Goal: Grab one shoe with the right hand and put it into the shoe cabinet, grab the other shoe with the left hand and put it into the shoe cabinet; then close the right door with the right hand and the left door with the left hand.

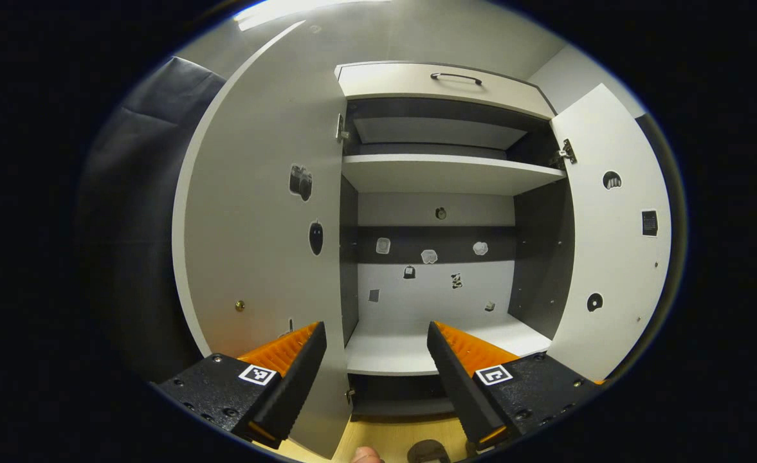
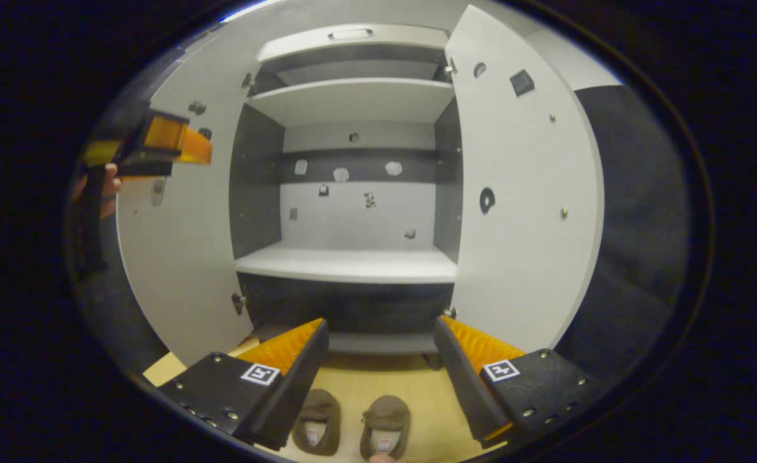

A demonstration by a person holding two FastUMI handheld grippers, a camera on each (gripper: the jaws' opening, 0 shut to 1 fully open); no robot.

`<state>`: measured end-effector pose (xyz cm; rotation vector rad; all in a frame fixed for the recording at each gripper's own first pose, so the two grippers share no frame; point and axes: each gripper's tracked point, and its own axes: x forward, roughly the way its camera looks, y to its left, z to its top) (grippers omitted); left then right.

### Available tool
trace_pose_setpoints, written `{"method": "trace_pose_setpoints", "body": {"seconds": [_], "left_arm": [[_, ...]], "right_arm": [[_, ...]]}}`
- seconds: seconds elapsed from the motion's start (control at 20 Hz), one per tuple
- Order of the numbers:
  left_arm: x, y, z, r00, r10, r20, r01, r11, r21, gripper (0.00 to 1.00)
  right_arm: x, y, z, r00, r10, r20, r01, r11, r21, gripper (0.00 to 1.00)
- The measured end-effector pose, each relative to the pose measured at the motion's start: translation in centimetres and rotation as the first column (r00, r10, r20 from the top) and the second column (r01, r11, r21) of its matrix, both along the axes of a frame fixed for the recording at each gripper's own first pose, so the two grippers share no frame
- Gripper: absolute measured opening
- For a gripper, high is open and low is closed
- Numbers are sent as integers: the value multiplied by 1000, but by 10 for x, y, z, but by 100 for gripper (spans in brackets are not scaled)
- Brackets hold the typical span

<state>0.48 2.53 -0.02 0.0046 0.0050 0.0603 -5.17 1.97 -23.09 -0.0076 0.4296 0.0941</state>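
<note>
Down on the pale wooden floor (image 2: pixel 352 386), 2 brown shoes side by side, toes toward the shoe cabinet (image 2: pixel 352 263): left shoe (image 2: pixel 317 421) and right shoe (image 2: pixel 386 424), just apart from each other, both outside the cabinet, near its dark base. Seen in the right gripper view between that tool's own fingers, but below them, touched by neither. Right gripper (image 2: pixel 378 360) spread wide, holding nothing, pointed at the cabinet's lower front.

Left gripper (image 1: pixel 373 360) likewise spread wide and empty, aimed higher, into the open compartment; left finger (image 1: pixel 288 360) in front of the left door's edge, right finger (image 1: pixel 462 360) in front of the bottom shelf. Also visible from the right gripper view, farther off at upper left, held up in a hand (image 2: pixel 98 190) beside the left door.

Both doors swung open: left door (image 1: pixel 262 212), right door (image 1: pixel 610 244). Bare white bottom shelf (image 1: pixel 404 350), a second white shelf (image 1: pixel 442 173) above it, a drawer front with a dark handle (image 1: pixel 456 77) at the top. Small stickers scattered over the back panel (image 1: pixel 429 283) and the inner faces of both doors. Dark cloth of the booth to either side of the cabinet. At the bottom edge of the left gripper view, a sliver of one shoe; which of the 2, cannot tell.
</note>
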Motion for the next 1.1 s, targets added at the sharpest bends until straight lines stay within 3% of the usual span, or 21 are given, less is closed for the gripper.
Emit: {"method": "trace_pose_setpoints", "body": {"seconds": [0.15, 0.3, 0.35, 0.45, 0.5, 0.6, 0.65, 0.7, 0.9, 1.1], "left_arm": [[-1, 5, -3, 1000, 14, -11, -14, 1000, 11, 96], [-4, 9, -7, 999, 25, -21, -25, 999, 20, 96], [-4, 10, -8, 999, 29, -24, -29, 999, 24, 96], [-4, 10, -12, 999, 33, -33, -31, 999, 31, 96], [-4, 10, -14, 999, 32, -39, -31, 999, 32, 96], [-4, 8, -19, 998, 28, -48, -27, 999, 27, 96], [-4, 7, -20, 998, 25, -53, -23, 999, 24, 96], [-3, 6, -22, 998, 23, -58, -22, 1000, 22, 96], [-1, 8, -27, 997, 31, -67, -30, 999, 19, 96], [1, 17, -32, 995, 55, -78, -52, 998, 32, 96]], "right_arm": [[-25, 4, -76, 987, 27, -161, -25, 1000, 14, 99], [-48, 10, -136, 952, 42, -303, -29, 999, 46, 99], [-56, 9, -151, 939, 40, -341, -25, 999, 49, 98], [-68, 9, -177, 916, 40, -399, -21, 998, 51, 84], [-73, 10, -190, 903, 37, -427, -19, 999, 47, 88], [-78, 7, -212, 885, 29, -465, -10, 999, 43, 84], [-80, 7, -223, 875, 26, -483, -7, 999, 40, 71], [-82, 7, -232, 865, 23, -502, -4, 999, 39, 68], [-83, 8, -260, 835, 11, -550, 13, 999, 40, 71], [-70, 10, -272, 833, 4, -553, 15, 999, 29, 67]]}}
